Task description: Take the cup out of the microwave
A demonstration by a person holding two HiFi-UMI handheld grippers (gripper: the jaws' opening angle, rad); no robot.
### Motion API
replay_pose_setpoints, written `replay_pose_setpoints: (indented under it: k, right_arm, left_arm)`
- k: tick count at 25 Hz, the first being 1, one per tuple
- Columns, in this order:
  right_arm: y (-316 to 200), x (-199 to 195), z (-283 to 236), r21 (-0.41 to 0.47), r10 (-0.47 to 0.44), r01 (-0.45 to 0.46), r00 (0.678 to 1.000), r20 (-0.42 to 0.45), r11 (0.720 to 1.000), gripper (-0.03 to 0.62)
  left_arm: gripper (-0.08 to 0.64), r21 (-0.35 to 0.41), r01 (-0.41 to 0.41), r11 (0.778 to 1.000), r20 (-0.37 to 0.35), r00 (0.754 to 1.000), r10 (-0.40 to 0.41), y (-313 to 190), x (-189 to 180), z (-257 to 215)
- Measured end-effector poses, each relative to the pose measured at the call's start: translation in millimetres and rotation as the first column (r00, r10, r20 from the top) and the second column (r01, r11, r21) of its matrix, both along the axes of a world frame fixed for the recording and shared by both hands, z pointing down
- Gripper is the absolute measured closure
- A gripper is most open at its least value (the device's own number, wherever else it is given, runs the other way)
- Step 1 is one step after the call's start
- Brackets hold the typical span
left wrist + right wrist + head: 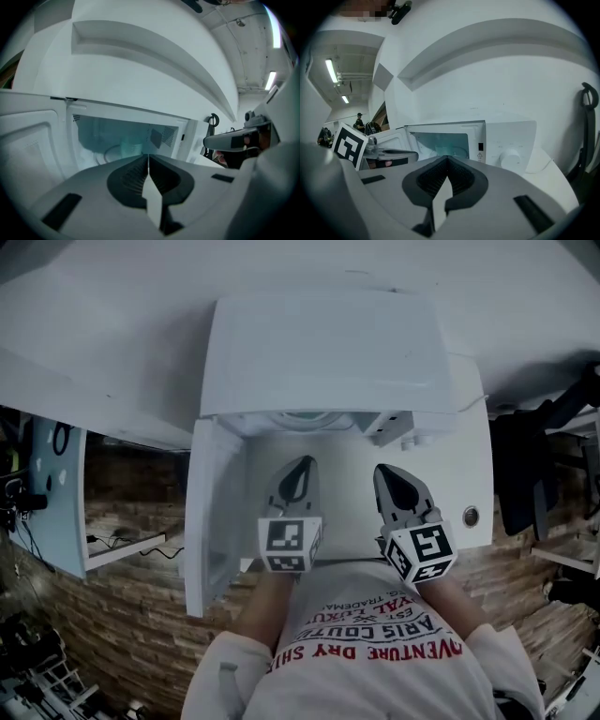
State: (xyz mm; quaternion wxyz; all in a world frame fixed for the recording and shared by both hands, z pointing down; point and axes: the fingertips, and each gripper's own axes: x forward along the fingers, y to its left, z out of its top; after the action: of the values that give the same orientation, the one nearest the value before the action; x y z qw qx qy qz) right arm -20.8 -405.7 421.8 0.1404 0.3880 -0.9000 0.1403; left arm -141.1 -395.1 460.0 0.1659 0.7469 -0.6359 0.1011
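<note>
The white microwave [323, 352] stands on a white table with its door [211, 512] swung open to the left. Inside the lit cavity a pale, see-through cup [131, 149] stands on the turntable, just beyond my left gripper's tips. My left gripper [148, 157] is shut and empty, pointing into the opening from outside. My right gripper [449, 158] is also shut with nothing between its fingers, level with the left one and aimed at the cavity's right side. In the head view the left gripper [298, 465] and the right gripper [386, 471] hover side by side in front of the opening; the cup is hidden there.
The control panel with a round knob [509, 157] is at the microwave's right. A small round thing [471, 517] lies on the white table [469, 456] near its right edge. Wood floor, a chair [525, 474] and shelving surround the table.
</note>
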Motion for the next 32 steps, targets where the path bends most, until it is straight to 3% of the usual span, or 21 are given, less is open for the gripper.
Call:
replay_pose_setpoints:
  k: [9, 15, 22, 32]
  right_arm:
    - [-39, -22, 30, -0.001, 0.0, 0.0, 1.0, -0.016, 1.0, 0.589]
    - [-47, -28, 45, -0.027, -0.013, 0.012, 0.999, -0.032, 1.0, 0.589]
    - [-50, -30, 62, -0.071, -0.018, 0.015, 0.999, -0.049, 0.997, 0.589]
    - [-45, -32, 74, -0.109, -0.026, 0.019, 0.998, -0.062, 0.994, 0.589]
  left_arm:
    - [0.53, 0.003, -0.007, 1.0, 0.043, 0.999, 0.007, -50, -20, 36]
    - [0.334, -0.004, -0.007, 1.0, -0.007, 1.0, 0.007, -75, -25, 50]
    - [0.147, 0.003, -0.069, 0.998, 0.058, 0.996, 0.069, -105, -21, 58]
    - [0.143, 0.05, -0.064, 0.997, 0.11, 0.992, 0.058, -138, -25, 57]
